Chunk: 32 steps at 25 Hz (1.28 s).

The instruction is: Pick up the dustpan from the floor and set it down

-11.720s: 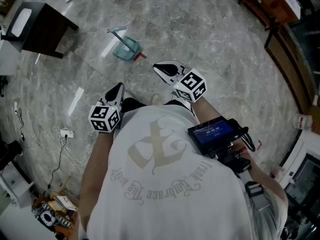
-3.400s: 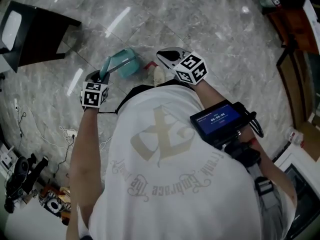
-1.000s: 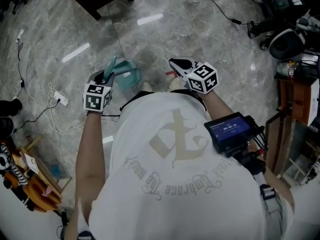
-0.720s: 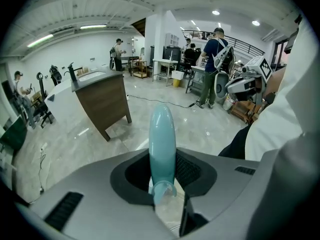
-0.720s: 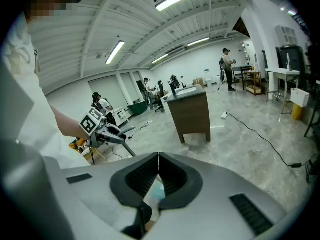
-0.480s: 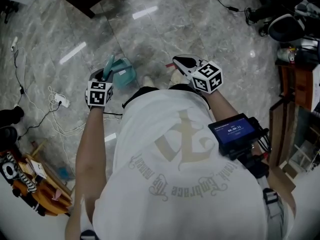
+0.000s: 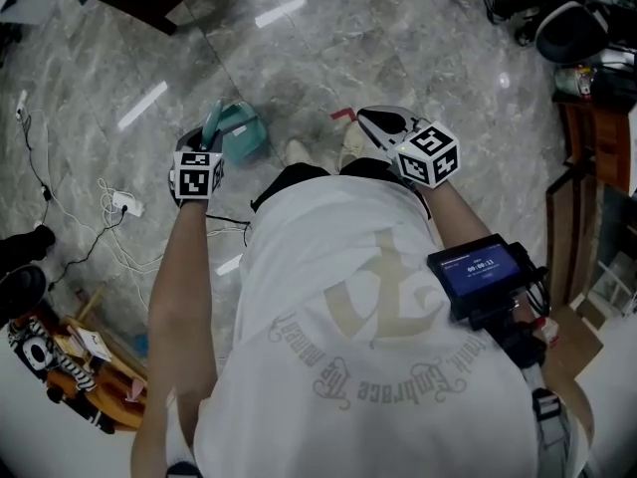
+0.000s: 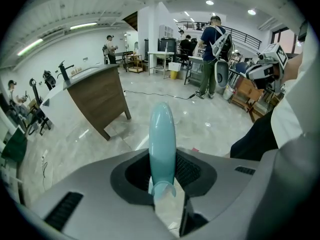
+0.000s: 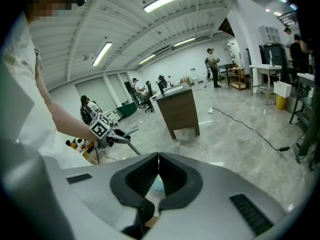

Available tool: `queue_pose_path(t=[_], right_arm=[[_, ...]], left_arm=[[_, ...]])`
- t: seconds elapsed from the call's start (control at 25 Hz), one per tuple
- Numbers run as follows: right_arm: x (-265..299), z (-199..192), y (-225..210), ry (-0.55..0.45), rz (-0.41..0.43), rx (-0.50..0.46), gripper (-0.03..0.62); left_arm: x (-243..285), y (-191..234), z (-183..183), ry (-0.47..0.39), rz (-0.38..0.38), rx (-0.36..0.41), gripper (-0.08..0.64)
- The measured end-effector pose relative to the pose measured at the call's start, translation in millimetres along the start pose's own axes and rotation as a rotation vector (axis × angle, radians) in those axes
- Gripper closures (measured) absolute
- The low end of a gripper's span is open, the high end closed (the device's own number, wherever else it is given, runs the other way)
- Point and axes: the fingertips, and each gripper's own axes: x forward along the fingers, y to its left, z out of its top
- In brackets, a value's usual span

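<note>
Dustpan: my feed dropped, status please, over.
Left gripper shut on dustpan handle. Right gripper shut, empty. Dustpan off floor, not set down. Cables on floor, left side.

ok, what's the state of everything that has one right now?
dustpan: held up by its handle
left tongs: shut on the dustpan handle
right tongs: shut, empty
screen: lit
</note>
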Motion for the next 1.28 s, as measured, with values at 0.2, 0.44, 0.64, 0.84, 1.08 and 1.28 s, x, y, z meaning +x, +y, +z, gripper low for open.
queue_pose_path(t=[0.2,0.44,0.64,0.84,1.08,1.28], right_arm=[[-2.7,-9.1,-1.8,0.006,-0.014,0.029,0.575],[-9.2,-18.3,-8.2,0.025,-0.035,0.046,0.575],[-13.4,-18.3,-12.5,0.015,-0.053,0.060,0.575],[-16.9,-25.6,-15.1,0.024,-0.071,0.077,0.575],[-26.7,-39.9,-21.0,0.033,-0.107,0.116,0.575],[-32.7,-43.0,-24.1,0.033,-0.124,0.127,0.575]], left_arm=[[20.2,0.6,3.6,0.035,-0.016,0.066,0.449],[40.1,-3.0,7.7,0.067,-0.036,0.097,0.449],[55.5,0.7,7.4,0.081,-0.028,0.064,0.449],[69.6,5.7,7.9,0.099,-0.015,0.052,0.449],[87.0,-3.0,11.4,0.114,0.001,0.064,0.449],[94.3,-12.9,14.4,0.105,0.009,0.073,0.448]])
